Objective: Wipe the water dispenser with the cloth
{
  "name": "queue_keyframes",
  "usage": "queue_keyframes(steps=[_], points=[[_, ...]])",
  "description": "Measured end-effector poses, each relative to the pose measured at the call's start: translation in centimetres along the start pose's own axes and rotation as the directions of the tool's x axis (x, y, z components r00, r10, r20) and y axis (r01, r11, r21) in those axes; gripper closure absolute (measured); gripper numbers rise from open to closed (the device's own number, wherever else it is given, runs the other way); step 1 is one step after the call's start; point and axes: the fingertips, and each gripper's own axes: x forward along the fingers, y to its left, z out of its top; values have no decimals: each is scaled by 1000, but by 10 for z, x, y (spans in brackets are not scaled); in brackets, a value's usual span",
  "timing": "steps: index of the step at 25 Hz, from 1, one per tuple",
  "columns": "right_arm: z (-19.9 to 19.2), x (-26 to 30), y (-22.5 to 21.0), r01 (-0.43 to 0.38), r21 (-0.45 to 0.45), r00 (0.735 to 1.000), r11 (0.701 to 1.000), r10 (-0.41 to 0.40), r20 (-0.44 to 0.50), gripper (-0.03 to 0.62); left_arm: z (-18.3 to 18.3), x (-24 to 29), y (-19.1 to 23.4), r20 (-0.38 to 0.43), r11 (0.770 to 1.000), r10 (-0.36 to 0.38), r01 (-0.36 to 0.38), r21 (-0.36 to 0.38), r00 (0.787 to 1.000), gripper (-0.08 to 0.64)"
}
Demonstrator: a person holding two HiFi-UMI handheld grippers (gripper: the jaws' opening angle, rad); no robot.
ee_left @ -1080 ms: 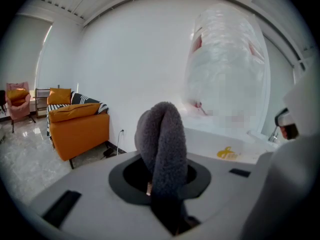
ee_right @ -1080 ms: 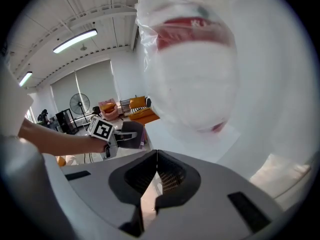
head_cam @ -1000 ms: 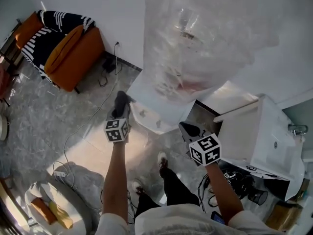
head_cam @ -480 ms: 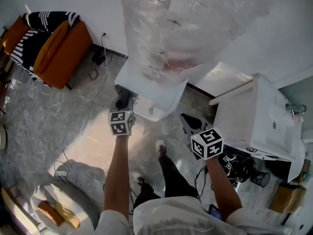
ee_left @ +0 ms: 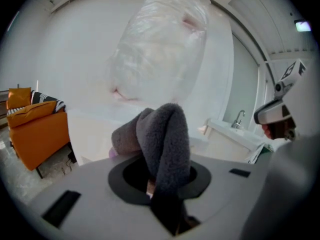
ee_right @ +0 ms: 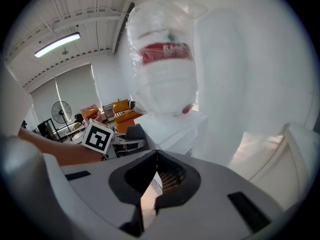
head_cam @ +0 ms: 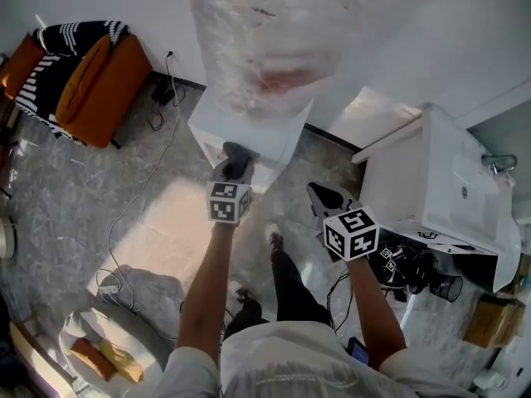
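- Head view: bright daylight. A sunlit patch on the floor (head_cam: 166,222) lies just left of the left gripper (head_cam: 235,159), with a soft shadow (head_cam: 141,293) below the patch.
- The wrapped bottle (head_cam: 265,40) above both tongs is washed out, its plastic glaring and hazy.
- Straight lines bend toward the frame edges, a wide-angle effect.
- Left gripper view: round fisheye frame with black corners. The wall past the jaws is overexposed. The cloth (ee_left: 162,139) in the jaws is dark and slightly soft.
- Right gripper view: the same black vignette. A lamp (ee_right: 57,44) glows up and left of the jaws. A sun patch (ee_right: 260,144) lies to their right. The near casing is blurred.
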Motion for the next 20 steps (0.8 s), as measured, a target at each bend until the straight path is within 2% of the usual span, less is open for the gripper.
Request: queue_keyframes(steps=[8,12,14,17,20], points=[[-13,-30,-4,61,53,997,997,-63,41,578,-6,9,-72,-27,995,-95,95,20,995,485],[-23,-42,1,75,68,996,995,-77,37,578,-18,5,-113,-78,969,-192,201,143,978,485],[-26,-47,1,77,68,996,995,-79,35,578,-23,-1,-122,-80,962,-216,226,153,973,485],[-29,-49,2,76,69,996,995,-79,36,578,-33,-16,-116,-67,969,-205,212,127,976,485],[-33,-38,15,54,54,998,997,-56,29,577,-52,-39,-87,-50,983,-150,154,99,987,485]])
